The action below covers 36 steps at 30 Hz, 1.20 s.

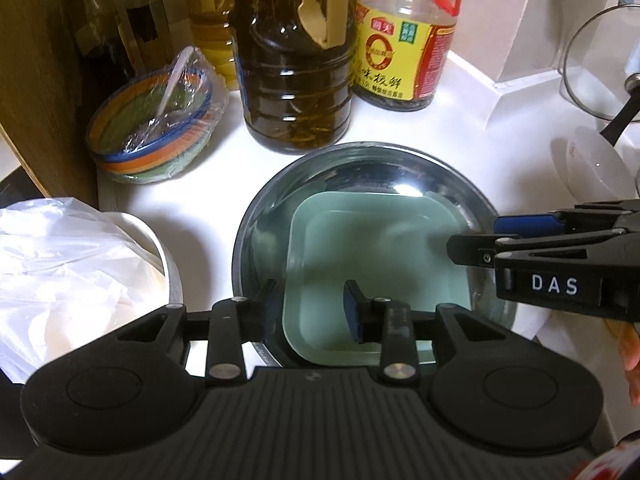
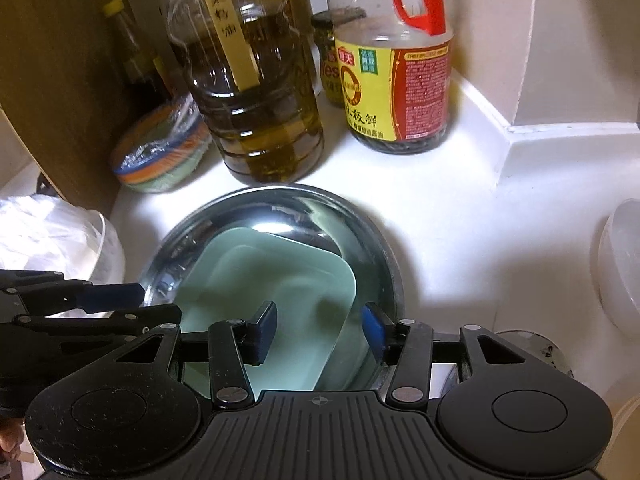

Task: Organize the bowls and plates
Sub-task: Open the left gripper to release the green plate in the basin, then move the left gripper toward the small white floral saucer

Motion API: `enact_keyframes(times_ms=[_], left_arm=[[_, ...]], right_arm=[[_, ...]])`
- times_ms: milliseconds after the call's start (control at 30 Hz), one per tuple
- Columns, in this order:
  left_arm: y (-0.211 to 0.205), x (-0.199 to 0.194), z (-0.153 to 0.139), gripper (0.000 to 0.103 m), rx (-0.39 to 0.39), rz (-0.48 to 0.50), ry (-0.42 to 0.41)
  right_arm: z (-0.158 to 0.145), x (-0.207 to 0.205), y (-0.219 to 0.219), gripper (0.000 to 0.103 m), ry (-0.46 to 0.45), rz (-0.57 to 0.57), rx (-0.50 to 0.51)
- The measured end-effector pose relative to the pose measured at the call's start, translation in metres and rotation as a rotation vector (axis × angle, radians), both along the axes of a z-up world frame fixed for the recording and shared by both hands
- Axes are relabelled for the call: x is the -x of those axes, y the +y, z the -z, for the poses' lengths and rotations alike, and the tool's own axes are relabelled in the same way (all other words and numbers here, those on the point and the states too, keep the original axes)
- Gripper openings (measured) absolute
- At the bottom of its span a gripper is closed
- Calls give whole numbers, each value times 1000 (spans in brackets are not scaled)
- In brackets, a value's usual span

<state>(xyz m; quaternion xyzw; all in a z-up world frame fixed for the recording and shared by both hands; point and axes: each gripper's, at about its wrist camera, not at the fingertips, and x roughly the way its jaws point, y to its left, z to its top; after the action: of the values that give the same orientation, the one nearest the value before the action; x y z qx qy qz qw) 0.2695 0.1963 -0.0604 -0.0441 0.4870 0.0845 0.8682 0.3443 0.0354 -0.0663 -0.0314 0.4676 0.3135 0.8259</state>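
Landmark: steel bowl, round and shiny, sitting on the white worktop. Inside it lies a pale green square plate, tilted, its far corner riding up the bowl's inner wall; the same plate shows in the right wrist view, leaning toward the bowl's left side. Left gripper hangs over the near-left rim of the bowl, jaws parted a moderate gap; the plate's left edge sits between the pads but neither pad presses on it, as far as can be told. Right gripper is over the near-right side of the bowl, jaws parted wider, straddling the plate's right edge and the bowl's inner wall, no pad contact visible. Each gripper appears in the other's view: the right one coming in over the bowl's right rim, the left one at the bowl's left rim. Behind the bowl: a large oil bottle with a paper strip, touching or nearly touching the bowl's far rim, and just right of it a soy sauce bottle with yellow label and red handle. Left-behind the bowl: a striped bowl covered in cling film, a spoon beneath the film. Left of the bowl: a white container with a plastic bag on it. Right of the bowl: a white lidded dish, well apart.
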Motion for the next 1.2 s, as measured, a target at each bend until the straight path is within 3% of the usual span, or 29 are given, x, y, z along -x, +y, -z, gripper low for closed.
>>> enact_keyframes(times_ms=[600,900,1200], left_arm=[[-53,23,-34,33,25,122,-69],[-90,27,-35,33,78,198,-77],[-127,13,-23,33,133,240,-50]], right_arm=[[-35,33,-71,48,-32,63,-77],[-36,44,-122,50,-69,53,-24],[-30,21,-161,51,-55,48,9]])
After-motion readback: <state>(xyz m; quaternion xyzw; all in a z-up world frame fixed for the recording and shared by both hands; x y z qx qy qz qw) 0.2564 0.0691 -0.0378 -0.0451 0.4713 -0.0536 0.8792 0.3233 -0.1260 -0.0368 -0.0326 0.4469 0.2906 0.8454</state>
